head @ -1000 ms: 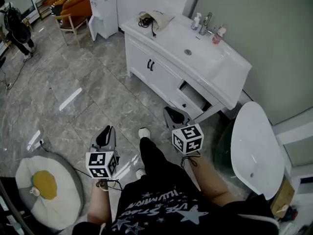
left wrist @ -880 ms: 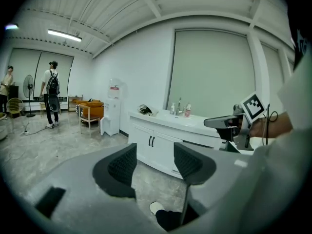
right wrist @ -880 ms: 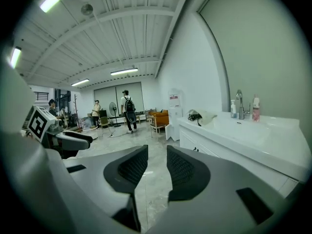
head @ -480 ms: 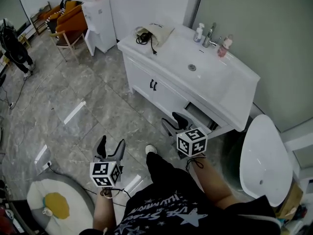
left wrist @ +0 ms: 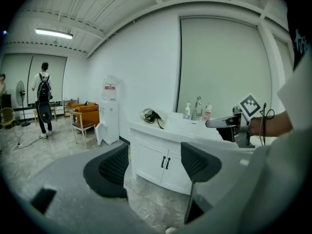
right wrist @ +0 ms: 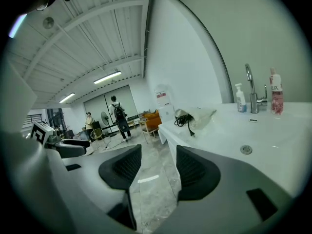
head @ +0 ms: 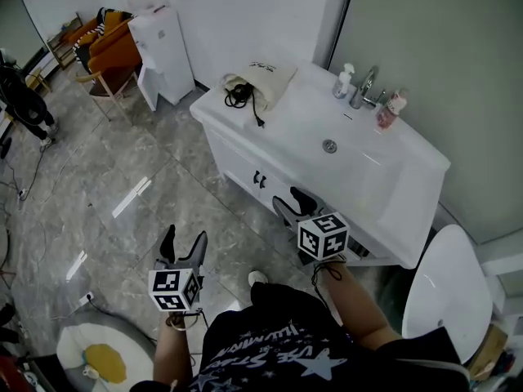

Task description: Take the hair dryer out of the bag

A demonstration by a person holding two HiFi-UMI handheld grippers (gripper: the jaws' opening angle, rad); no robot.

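Observation:
A beige drawstring bag (head: 261, 77) lies on the left end of the white vanity counter (head: 286, 121), with a black cord (head: 241, 96) spilling from its mouth. The hair dryer itself is hidden inside. The bag (left wrist: 155, 115) also shows far ahead in the left gripper view, and the bag (right wrist: 197, 115) in the right gripper view. My left gripper (head: 181, 246) hangs over the floor, open and empty. Beside the vanity's front my right gripper (head: 294, 207) is also open and empty. Both are well short of the bag. The left gripper (left wrist: 153, 165) and right gripper (right wrist: 157, 168) show only air between their pads.
A faucet (head: 365, 88), a pump bottle (head: 344, 80) and a pink bottle (head: 391, 111) stand behind the basin. A white toilet (head: 437, 292) is at right, a water dispenser (head: 159, 51) and an orange chair (head: 106, 51) at left. A person (left wrist: 43, 99) stands far off.
Both grippers went from shut to open. I moved with them toward the vanity, which now lies closer and more central in the head view.

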